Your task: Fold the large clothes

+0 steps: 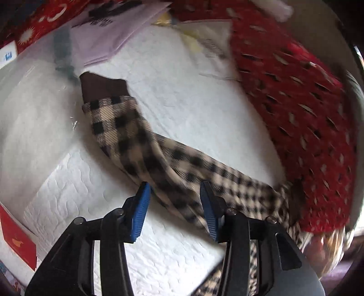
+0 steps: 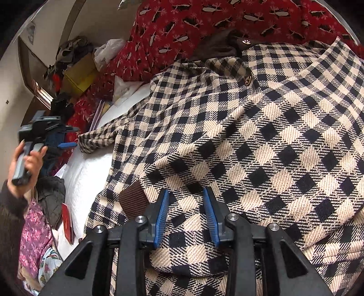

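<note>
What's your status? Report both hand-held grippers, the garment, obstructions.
Left hand-held gripper open above outstretched sleeve. Right hand-held gripper open over beige-and-black checked woollen coat. Red patterned blanket alongside.

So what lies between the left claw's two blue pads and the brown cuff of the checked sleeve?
Only the checked sleeve itself, running from the open left claw up to its brown cuff over white bedding, in the left wrist view.

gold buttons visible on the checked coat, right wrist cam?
2. One gold button on the brown collar at the top; one lower, on the checked coat. Folds may hide more.
</note>
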Demonstrator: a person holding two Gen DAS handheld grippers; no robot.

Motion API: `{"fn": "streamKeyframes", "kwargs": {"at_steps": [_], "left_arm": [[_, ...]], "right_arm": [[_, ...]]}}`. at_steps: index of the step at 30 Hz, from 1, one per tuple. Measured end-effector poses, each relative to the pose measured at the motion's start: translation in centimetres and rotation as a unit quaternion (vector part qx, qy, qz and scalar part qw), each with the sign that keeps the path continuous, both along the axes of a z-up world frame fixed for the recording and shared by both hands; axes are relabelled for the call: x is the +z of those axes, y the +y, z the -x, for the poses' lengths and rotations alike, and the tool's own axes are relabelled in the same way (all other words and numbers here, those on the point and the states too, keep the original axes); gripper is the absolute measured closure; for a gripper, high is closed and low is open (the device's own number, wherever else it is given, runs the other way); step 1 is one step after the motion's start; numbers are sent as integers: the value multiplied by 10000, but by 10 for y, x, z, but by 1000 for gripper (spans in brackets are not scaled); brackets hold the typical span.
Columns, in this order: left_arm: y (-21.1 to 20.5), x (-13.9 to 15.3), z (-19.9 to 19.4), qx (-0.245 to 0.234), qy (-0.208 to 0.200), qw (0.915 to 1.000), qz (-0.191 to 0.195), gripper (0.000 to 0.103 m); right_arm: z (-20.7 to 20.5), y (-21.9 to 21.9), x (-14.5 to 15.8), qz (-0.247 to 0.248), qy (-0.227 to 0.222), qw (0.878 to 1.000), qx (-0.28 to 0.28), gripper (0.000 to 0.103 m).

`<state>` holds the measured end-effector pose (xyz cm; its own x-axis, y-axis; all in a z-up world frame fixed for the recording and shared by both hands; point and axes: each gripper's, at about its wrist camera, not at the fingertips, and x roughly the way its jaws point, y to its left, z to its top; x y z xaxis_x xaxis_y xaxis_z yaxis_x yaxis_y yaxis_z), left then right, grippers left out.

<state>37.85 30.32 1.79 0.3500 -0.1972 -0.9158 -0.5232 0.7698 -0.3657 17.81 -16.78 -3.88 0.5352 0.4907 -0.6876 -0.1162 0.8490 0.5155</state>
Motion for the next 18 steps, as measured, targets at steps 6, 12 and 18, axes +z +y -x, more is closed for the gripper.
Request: {"fn": "streamKeyframes", "kwargs": {"at_steps": [6, 12, 18], "left_arm": [[0, -23, 14, 94, 233, 9989, -397, 94], [22, -32, 76, 703, -205, 9966, 386, 94], [45, -11, 75, 1079, -855, 9895, 433, 39]], "right_arm": [[7, -9, 0, -110, -2, 9999, -14, 70], [9, -11, -1, -214, 7, 9997, -86, 69], [11, -13, 0, -232, 35, 9996, -130, 69]]}}
